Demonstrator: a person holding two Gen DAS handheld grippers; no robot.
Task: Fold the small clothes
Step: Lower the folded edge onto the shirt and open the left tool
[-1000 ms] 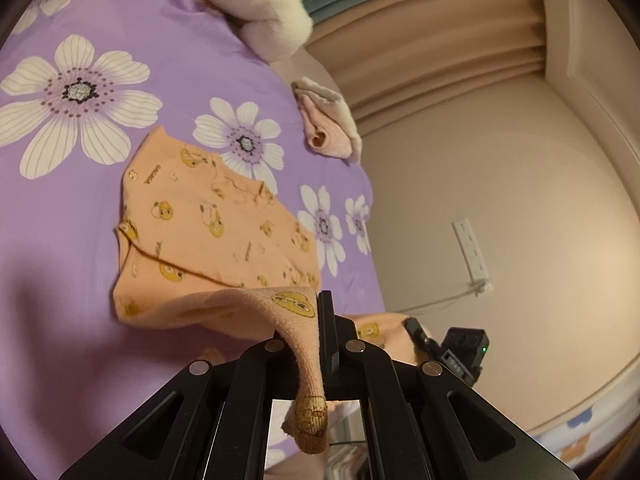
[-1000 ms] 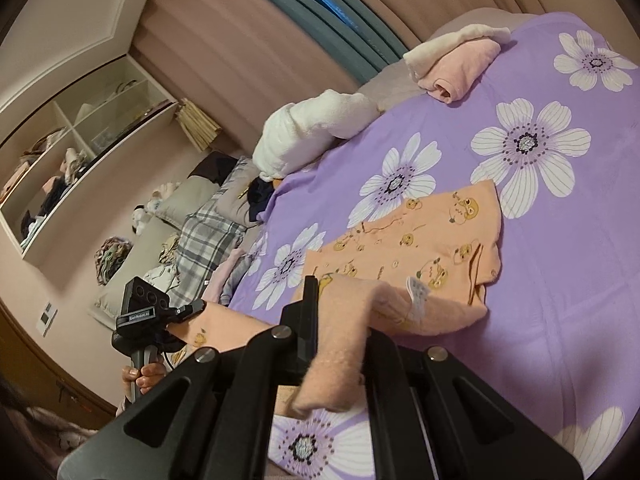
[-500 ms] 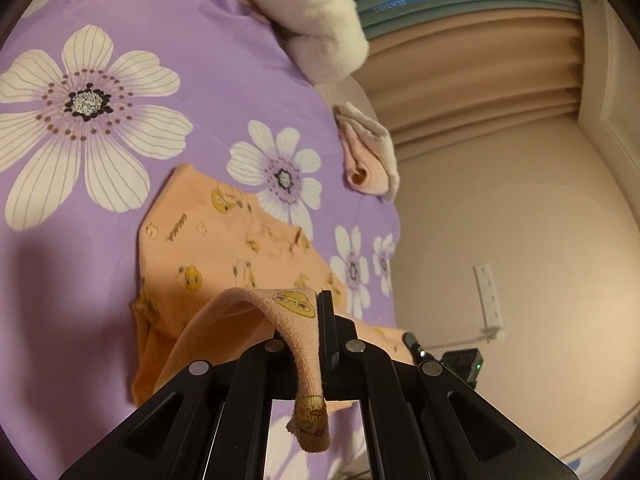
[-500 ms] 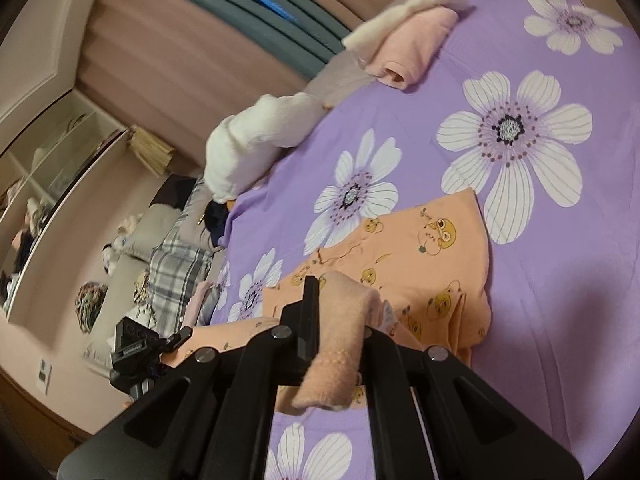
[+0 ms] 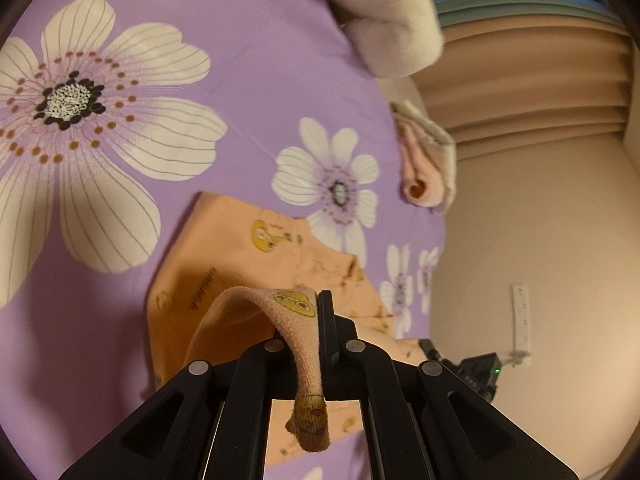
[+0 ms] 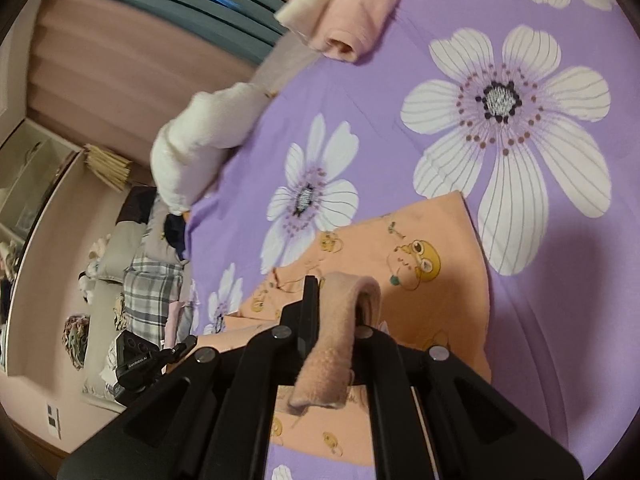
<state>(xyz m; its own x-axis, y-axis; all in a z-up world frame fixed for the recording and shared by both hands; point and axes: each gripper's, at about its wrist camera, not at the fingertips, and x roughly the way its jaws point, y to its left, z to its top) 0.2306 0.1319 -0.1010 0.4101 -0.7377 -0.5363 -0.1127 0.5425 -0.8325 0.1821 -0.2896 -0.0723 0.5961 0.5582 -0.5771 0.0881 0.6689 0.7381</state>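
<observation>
The left gripper (image 5: 316, 320) is pressed together on a ribbed hem of the small peach cotton garment with yellow cartoon prints (image 5: 248, 264); the pinched strip loops over the left finger and hangs down behind the jaws. The right gripper (image 6: 332, 304) likewise pinches another ribbed edge of the same garment (image 6: 432, 280), the cloth draped over and between its fingers. The rest of the garment lies spread on the purple bedsheet with large white flowers (image 5: 260, 80), directly beneath both grippers. Farther off on the bed lie a rolled pink and cream cloth (image 6: 352, 20) and a fluffy white bundle (image 6: 200, 140) near its edge. Beyond hang pleated beige curtains (image 5: 520, 92).
</observation>
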